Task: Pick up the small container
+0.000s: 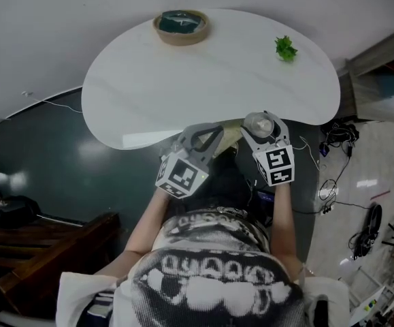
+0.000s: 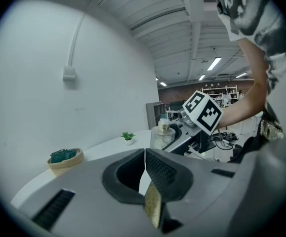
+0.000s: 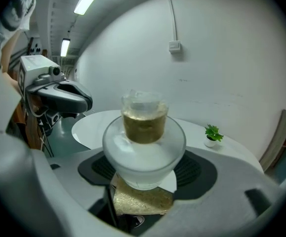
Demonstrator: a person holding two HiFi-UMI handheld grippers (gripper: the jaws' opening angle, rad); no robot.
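The small container [image 3: 143, 147] is a frosted, bowl-shaped piece with a clear cup of brownish stuff on top. My right gripper [image 3: 145, 174] is shut on it and holds it off the surface. In the head view the small container [image 1: 259, 123] sits in the right gripper [image 1: 263, 133] just at the near edge of the white table [image 1: 210, 80]. To its left my left gripper [image 1: 207, 136] has its jaws together with nothing between them. In the left gripper view its jaws meet at the left gripper [image 2: 144, 157], and the held container [image 2: 162, 135] shows beyond.
A woven basket [image 1: 181, 26] with something teal in it stands at the table's far edge. A small green plant [image 1: 286, 48] is at the far right. Cables [image 1: 333, 182] lie on the floor to the right, and dark wooden furniture [image 1: 40, 251] is at the lower left.
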